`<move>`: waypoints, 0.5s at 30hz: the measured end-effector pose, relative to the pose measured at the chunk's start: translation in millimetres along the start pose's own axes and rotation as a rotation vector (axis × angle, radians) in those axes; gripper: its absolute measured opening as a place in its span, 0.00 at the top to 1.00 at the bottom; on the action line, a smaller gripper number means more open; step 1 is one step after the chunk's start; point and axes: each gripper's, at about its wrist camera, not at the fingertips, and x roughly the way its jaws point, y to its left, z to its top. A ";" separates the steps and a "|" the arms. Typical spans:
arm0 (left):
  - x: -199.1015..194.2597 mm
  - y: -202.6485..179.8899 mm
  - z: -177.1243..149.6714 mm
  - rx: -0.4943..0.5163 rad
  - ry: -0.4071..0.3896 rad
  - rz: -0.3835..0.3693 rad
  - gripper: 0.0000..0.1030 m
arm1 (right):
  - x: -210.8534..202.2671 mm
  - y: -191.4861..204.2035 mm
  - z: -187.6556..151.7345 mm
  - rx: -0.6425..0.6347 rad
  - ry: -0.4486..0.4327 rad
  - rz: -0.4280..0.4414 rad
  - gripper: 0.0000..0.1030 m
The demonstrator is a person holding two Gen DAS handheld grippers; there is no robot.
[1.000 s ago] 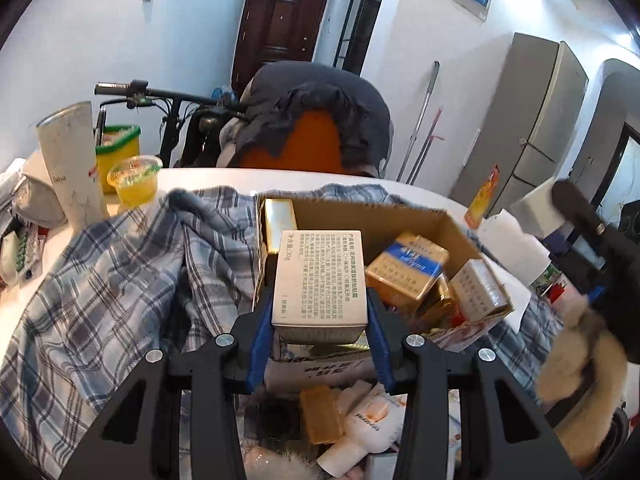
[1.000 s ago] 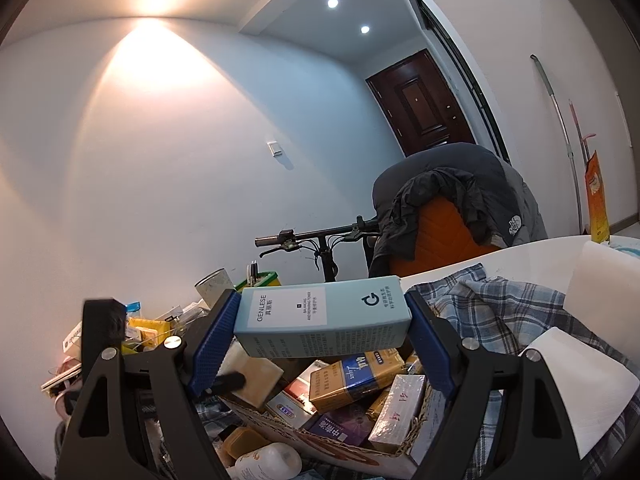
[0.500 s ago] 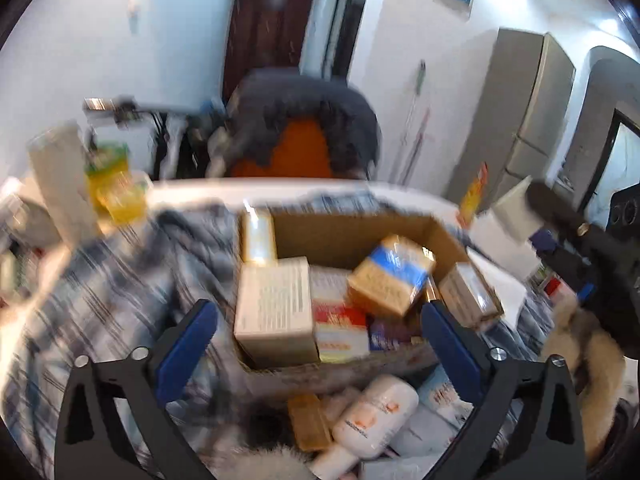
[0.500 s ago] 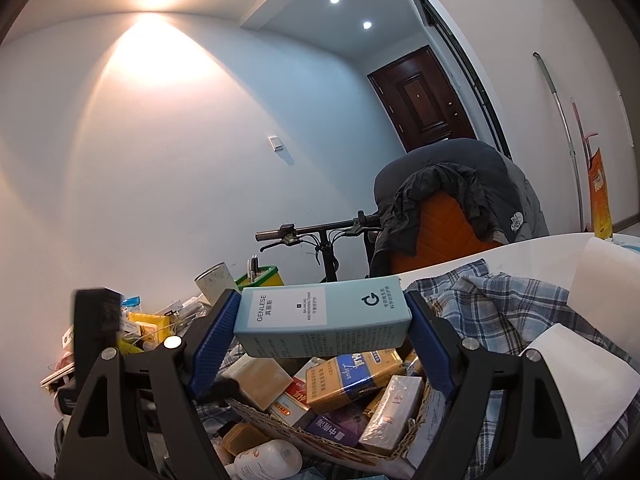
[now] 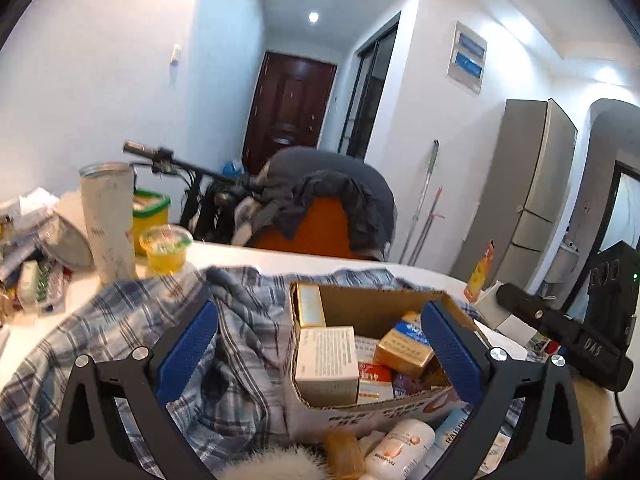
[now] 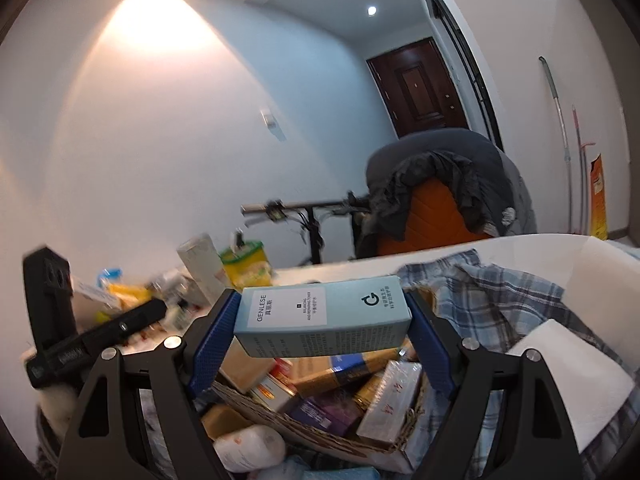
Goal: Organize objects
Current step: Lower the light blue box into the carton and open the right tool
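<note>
Cardboard box (image 5: 372, 304) on white counter (image 5: 280, 258), crowded with small cartons; plaid cloth (image 5: 120, 328) bunched against its left wall, bottles just in front. Tall cup (image 5: 108, 220) and jelly cup (image 5: 166, 248) well apart, far left. Left hand-held gripper (image 5: 318, 344) spread wide, holding nothing, above box. Right hand-held gripper (image 6: 320, 328) clamped on pale blue carton (image 6: 324, 316), long axis level, spanning pad to pad, above box.

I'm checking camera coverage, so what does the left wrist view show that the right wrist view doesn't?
Only the left wrist view shows the grey refrigerator and the open, empty left gripper. Only the right wrist view shows the right gripper shut on the light blue toner box. Both show the cardboard box of packages, the plaid shirt and the bicycle handlebar.
</note>
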 end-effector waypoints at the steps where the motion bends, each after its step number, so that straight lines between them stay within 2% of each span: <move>1: 0.8 1.0 -0.7 -0.009 0.006 -0.007 0.00 | 2.2 1.7 -1.4 -0.012 0.012 -0.005 0.22; 8: 1.5 -5.2 -4.0 0.018 0.012 0.002 0.00 | 16.4 15.1 -12.5 -0.091 0.079 -0.027 0.22; 10: 2.0 -7.4 -4.2 0.030 0.014 0.006 0.00 | 19.9 19.0 -15.0 -0.107 0.107 -0.050 0.15; 11: 2.7 -8.6 -4.2 0.036 0.017 0.008 0.00 | 21.3 20.2 -15.5 -0.111 0.116 -0.067 0.05; 12: 2.6 -9.6 -4.9 0.041 0.018 0.007 0.00 | 21.1 21.5 -16.4 -0.113 0.117 -0.083 0.00; 15: 1.9 -10.9 -5.5 0.049 0.017 0.007 0.00 | 17.0 24.0 -14.5 -0.122 0.099 -0.083 0.00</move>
